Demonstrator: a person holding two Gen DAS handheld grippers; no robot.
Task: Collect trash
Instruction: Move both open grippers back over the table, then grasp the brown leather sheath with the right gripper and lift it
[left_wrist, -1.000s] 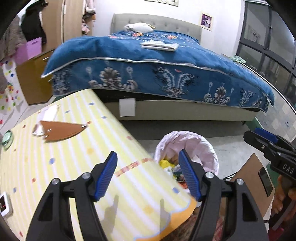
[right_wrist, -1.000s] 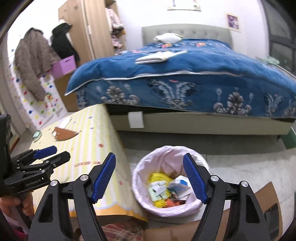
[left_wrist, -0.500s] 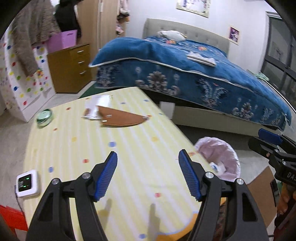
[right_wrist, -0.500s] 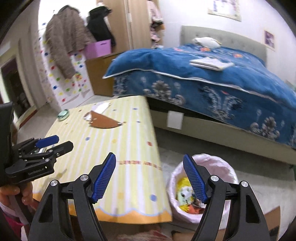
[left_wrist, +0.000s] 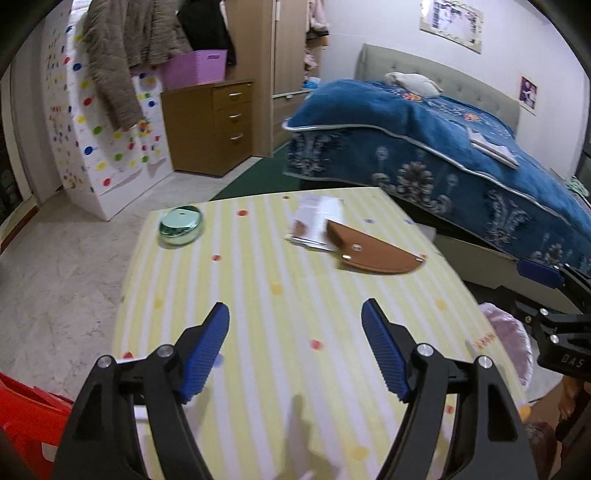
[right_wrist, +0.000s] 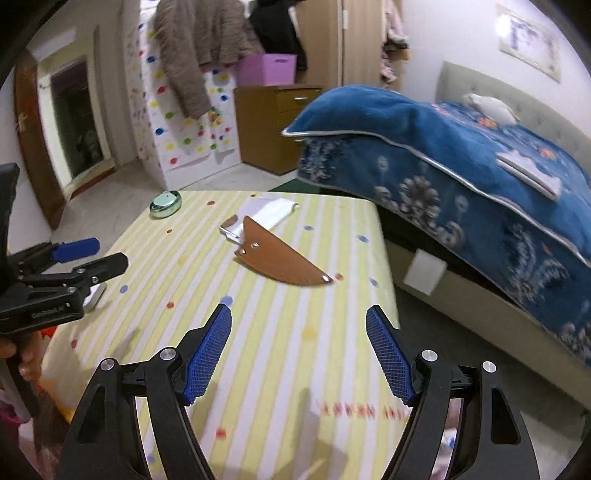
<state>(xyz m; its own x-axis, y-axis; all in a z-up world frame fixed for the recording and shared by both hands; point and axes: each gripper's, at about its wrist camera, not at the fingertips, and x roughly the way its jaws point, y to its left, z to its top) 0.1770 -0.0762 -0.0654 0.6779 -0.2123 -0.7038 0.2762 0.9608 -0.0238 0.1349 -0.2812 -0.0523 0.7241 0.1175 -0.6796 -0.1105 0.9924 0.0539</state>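
Observation:
A white paper wrapper (left_wrist: 317, 221) (right_wrist: 266, 214) lies at the far side of the yellow striped table (left_wrist: 280, 314) (right_wrist: 266, 325), partly under a brown leather pouch (left_wrist: 373, 249) (right_wrist: 280, 258). A pink-lined trash bin (left_wrist: 511, 339) stands on the floor off the table's right edge, mostly hidden. My left gripper (left_wrist: 295, 339) is open and empty above the near table. My right gripper (right_wrist: 299, 343) is open and empty over the table's near right part. Each gripper also shows in the other's view, the right (left_wrist: 554, 291) and the left (right_wrist: 74, 258).
A round green tin (left_wrist: 181, 226) (right_wrist: 166, 203) sits at the table's far left. A blue-covered bed (left_wrist: 443, 147) stands to the right, a wooden dresser (left_wrist: 210, 125) and white dotted cabinet behind. A red object (left_wrist: 26, 417) is at lower left.
Both grippers have swung left, from facing the trash bin to facing the table. The bin has left the right wrist view. Both stay open and empty.

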